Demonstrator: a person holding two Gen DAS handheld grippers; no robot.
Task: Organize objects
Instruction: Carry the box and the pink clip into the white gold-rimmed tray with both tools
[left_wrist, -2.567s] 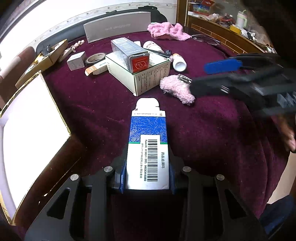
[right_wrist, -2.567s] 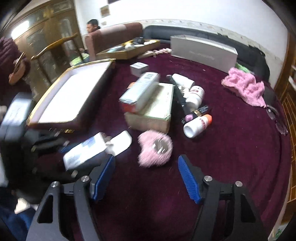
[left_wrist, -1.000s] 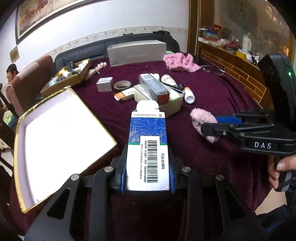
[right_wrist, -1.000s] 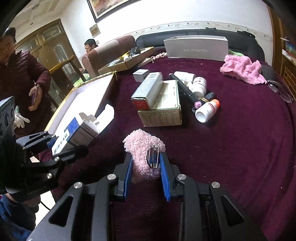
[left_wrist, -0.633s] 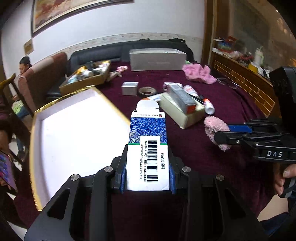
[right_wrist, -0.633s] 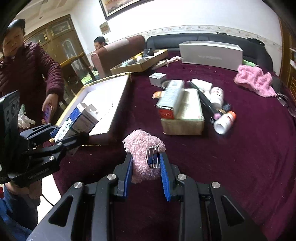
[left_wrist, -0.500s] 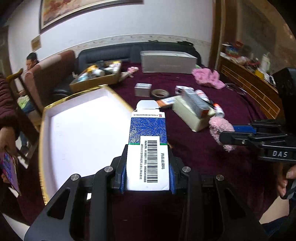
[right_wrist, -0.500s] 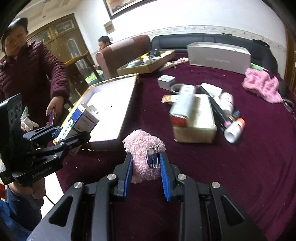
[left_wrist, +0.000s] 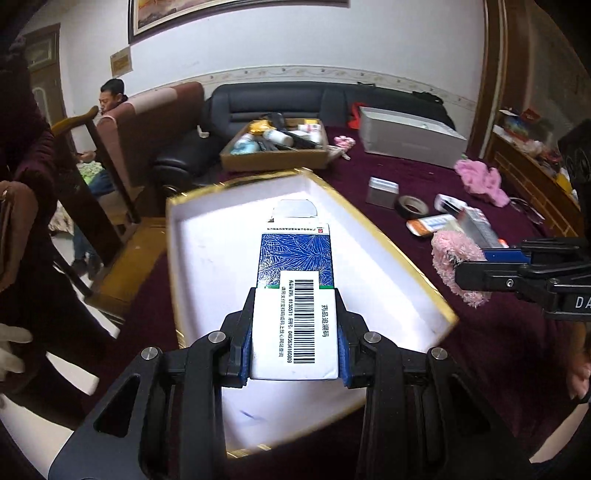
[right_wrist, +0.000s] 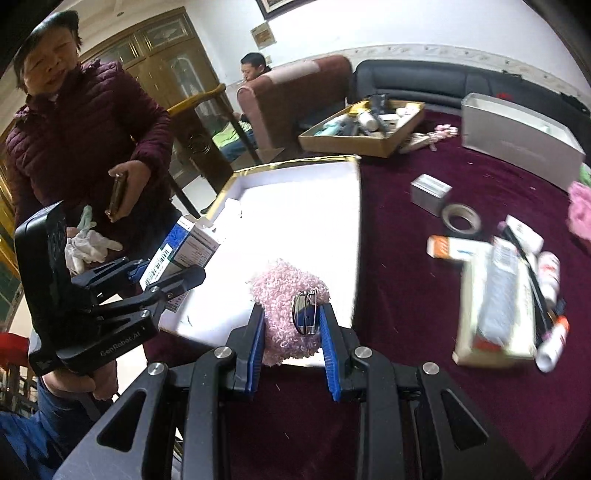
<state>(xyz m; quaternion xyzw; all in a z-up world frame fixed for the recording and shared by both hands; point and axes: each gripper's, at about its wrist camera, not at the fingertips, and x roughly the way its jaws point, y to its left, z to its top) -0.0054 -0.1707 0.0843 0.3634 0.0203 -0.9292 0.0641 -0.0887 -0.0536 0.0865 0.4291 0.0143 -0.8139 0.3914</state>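
Blue-and-white medicine carton: clamped between the left tongs, centre of the left wrist frame, over the white tray.
Pink fluffy hair clip: pinched by the right tongs, lower centre of the right wrist frame, at the tray's near edge.
Worktop: maroon cloth, boxes and bottles at right.

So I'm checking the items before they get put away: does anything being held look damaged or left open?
Yes: the blue-and-white medicine carton clamped in the left gripper has its top flap sticking up, unclosed. The fluffy pink hair clip in the right gripper looks intact.
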